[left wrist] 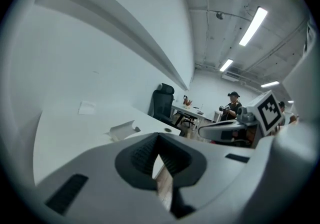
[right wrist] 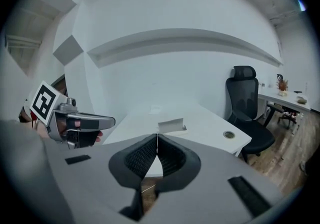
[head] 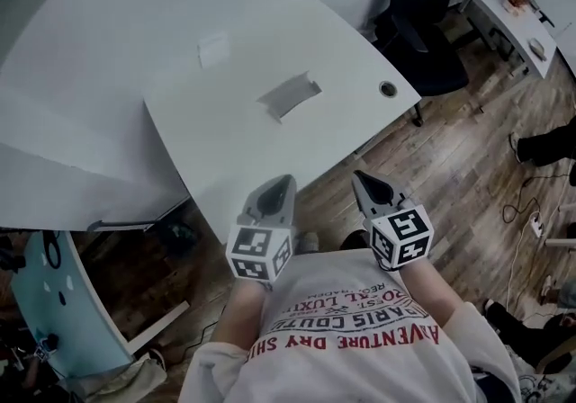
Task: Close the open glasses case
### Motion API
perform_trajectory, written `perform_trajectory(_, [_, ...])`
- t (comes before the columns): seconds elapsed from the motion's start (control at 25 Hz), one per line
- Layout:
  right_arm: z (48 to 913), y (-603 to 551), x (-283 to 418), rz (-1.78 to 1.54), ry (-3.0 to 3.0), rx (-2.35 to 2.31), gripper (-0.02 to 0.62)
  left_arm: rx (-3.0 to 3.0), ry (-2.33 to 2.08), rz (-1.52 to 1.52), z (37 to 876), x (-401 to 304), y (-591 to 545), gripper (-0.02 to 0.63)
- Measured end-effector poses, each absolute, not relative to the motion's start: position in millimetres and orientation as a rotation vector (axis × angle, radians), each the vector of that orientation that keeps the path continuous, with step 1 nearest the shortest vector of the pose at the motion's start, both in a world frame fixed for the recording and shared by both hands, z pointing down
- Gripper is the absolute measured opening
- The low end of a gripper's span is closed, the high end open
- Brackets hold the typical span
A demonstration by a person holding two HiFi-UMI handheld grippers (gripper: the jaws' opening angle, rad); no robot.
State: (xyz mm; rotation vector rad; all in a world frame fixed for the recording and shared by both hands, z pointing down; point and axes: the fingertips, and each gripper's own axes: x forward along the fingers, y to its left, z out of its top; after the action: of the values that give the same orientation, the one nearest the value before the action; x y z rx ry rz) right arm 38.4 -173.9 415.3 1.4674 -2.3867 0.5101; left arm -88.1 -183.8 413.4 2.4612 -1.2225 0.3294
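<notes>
The likeliest slip is a shove instead of a fold. The glasses case looks light, so pressing it shut with one gripper may skate it across the smooth table (nothing braces it). It lies open mid-table, pale grey, well apart from the left gripper and right gripper. Both have their jaws pressed together on nothing.

The grey plastic left gripper has its jaws pressed together with nothing between them. Beyond it, well apart, an open white glasses case lies on the white desk.
</notes>
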Motion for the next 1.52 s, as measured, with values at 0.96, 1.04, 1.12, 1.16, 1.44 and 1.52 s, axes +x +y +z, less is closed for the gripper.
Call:
perform_trajectory(0.96, [465.8, -428.8, 57.6, 0.527, -2.521, 0.873, 0.012, 1.957, -1.648, 0.367, 494.0, -76.3, -361.9, -0.002])
perform_trajectory(1.04, [477.0, -437.2, 54.3, 0.54, -2.51, 0.811, 0.012, 1.882, -1.657, 0.357, 513.2, -75.1, -364.1, -0.002])
perform_trajectory(1.12, [489.9, -440.1, 52.2, 0.546, -2.492, 0.73, 0.012, 1.799, -1.662, 0.347, 532.1, -70.4, -361.4, -0.002])
perform_trajectory(1.16, [497.2, -441.9, 51.3, 0.544, -2.482, 0.695, 0.012, 1.768, -1.664, 0.347, 541.1, -68.1, -361.4, -0.002])
perform_trajectory(1.44, [542.3, -456.7, 39.9, 0.558, -2.43, 0.581, 0.012, 1.652, -1.709, 0.373, 586.8, -77.3, -376.2, -0.002])
perform_trajectory(1.52, [548.5, -462.4, 35.7, 0.561, -2.426, 0.573, 0.012, 1.63, -1.722, 0.381, 593.5, -83.2, -381.6, -0.002])
